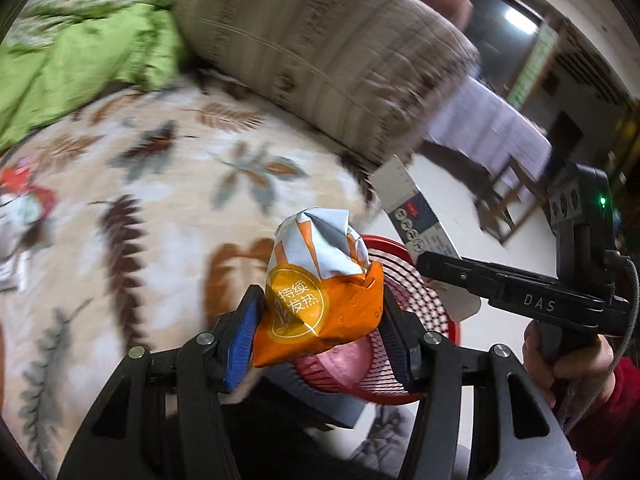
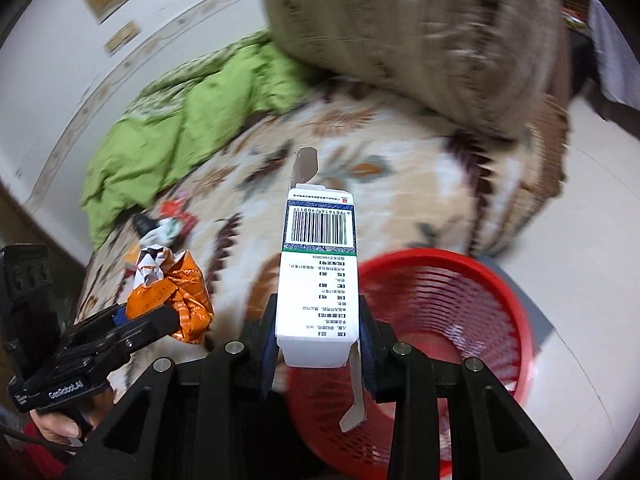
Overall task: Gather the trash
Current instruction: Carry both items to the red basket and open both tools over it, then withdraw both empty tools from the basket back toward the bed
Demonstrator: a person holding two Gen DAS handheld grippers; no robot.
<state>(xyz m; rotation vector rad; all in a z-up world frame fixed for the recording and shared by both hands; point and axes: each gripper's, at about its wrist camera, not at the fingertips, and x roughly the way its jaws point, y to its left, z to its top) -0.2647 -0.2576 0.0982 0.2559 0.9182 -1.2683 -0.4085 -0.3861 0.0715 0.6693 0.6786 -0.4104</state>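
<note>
**Left wrist and right wrist views: both grippers loaded over the bed**

Left wrist view first, going left to right. A green quilt (image 1: 80, 52) is bunched at the far left, with a leaf-patterned blanket (image 1: 160, 184) spread below it, pretty blurred. Some leftover litter (image 1: 20, 200) is seen at the left edge of the blanket, too smeared to identify. A big brown-patterned pillow (image 1: 320, 48) is piled up behind. In the middle, the left gripper (image 1: 320, 320) is clamped on a crumpled orange wrapper (image 1: 316, 300), blue pads pressed into both sides. Just behind it a red mesh basket (image 1: 400, 320) is seen on the floor beside the bed. Further right, the right gripper (image 1: 424, 262) is seen side-on with a white medicine box (image 1: 412, 216) pinched in it, gripped by a hand (image 1: 568, 356) in a red sleeve.

Right wrist view, same direction. The left gripper (image 2: 160, 316) is at lower left with the orange wrapper (image 2: 176, 292) in it, held above the blanket (image 2: 400, 152). More litter (image 2: 172, 220) is left lying on the blanket near the quilt (image 2: 180, 112). Dead centre, the right gripper (image 2: 320, 320) is closed on the medicine box (image 2: 320, 264), barcode end pointing away, a loose flap hanging at the near end. The basket (image 2: 480, 292) is seen to the right, below and just beside the box.
</note>
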